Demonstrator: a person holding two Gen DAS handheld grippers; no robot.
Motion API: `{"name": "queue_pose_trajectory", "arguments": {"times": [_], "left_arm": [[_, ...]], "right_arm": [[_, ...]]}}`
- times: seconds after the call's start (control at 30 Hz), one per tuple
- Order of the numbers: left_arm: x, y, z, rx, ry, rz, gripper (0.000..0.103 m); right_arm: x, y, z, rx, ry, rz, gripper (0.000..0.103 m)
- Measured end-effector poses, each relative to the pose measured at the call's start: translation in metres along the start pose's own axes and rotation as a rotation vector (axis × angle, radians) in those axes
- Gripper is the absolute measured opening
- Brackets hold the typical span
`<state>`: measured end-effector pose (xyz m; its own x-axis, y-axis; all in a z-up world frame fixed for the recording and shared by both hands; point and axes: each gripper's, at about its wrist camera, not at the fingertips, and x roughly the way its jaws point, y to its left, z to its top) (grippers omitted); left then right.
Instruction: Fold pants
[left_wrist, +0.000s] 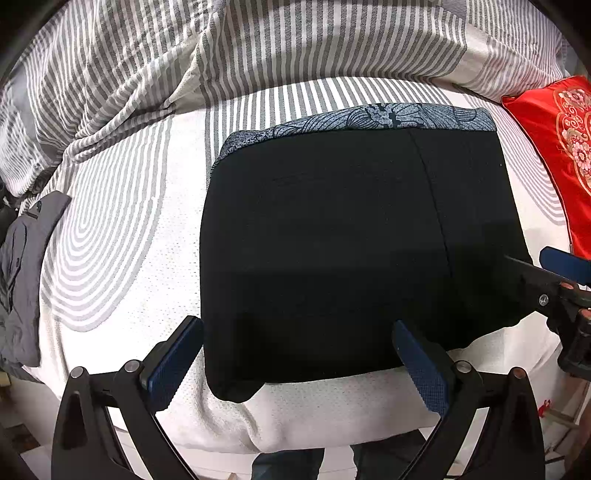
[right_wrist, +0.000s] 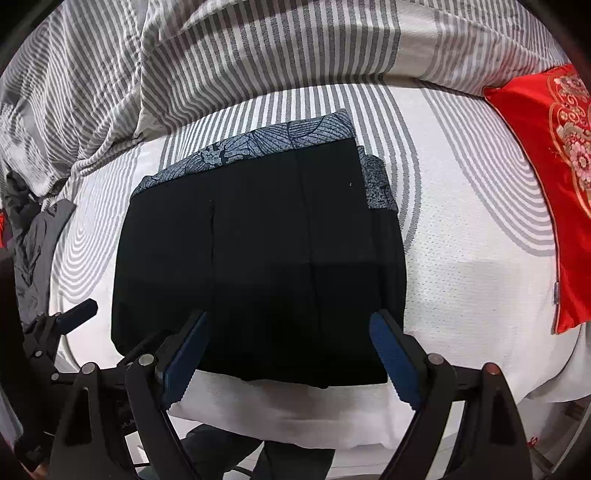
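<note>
The black pants (left_wrist: 332, 251) lie folded into a compact rectangle on the mattress (left_wrist: 140, 266), filling the middle of my left wrist view and stretching from about 9 o'clock across to 3 o'clock. Under them sits a blue-grey patterned garment (left_wrist: 376, 118), whose edge shows along the far side at 12 o'clock; in the right wrist view (right_wrist: 273, 140) it also peeks out at the pants' far right corner.

My left gripper (left_wrist: 299, 354) hangs at 6 o'clock with its blue-padded fingers spread wide apart and nothing between them. One pad sits just beside the near left corner of the pants, the other over the near edge; whether either touches the cloth I cannot tell.

My right gripper (right_wrist: 288, 347) is likewise spread wide and holds nothing, both pads over the near edge of the pants (right_wrist: 258, 258) at 6 o'clock. From the left camera it shows at 3 o'clock (left_wrist: 554, 273), at the right edge of the pants. The left gripper shows in the right view at 8 o'clock (right_wrist: 74, 314).

A striped grey and white duvet (left_wrist: 258, 48) is bunched along the far side from 10 to 1 o'clock. A red embroidered cushion (left_wrist: 554, 147) lies at 2 o'clock, apart from the pants. A grey garment (left_wrist: 22, 266) is crumpled at 9 o'clock, at the mattress edge.
</note>
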<state>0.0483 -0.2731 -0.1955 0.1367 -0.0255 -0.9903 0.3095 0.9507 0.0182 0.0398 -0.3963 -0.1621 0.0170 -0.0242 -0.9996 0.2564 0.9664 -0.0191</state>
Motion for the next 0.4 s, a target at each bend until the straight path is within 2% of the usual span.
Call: {"name": "queue_pose_trajectory", "arguments": {"times": [0.13, 0.4], "left_arm": [[0.0009, 0.0013, -0.0001, -0.005, 0.003, 0.002, 0.102], [-0.004, 0.0002, -0.0014, 0.028, -0.034, 0.016, 0.102]], "right_arm": [[-0.0007, 0.0037, 0.0005, -0.031, -0.005, -0.034, 0.09], [0.0009, 0.0038, 0.0006, -0.033, 0.001, -0.038, 0.09]]}}
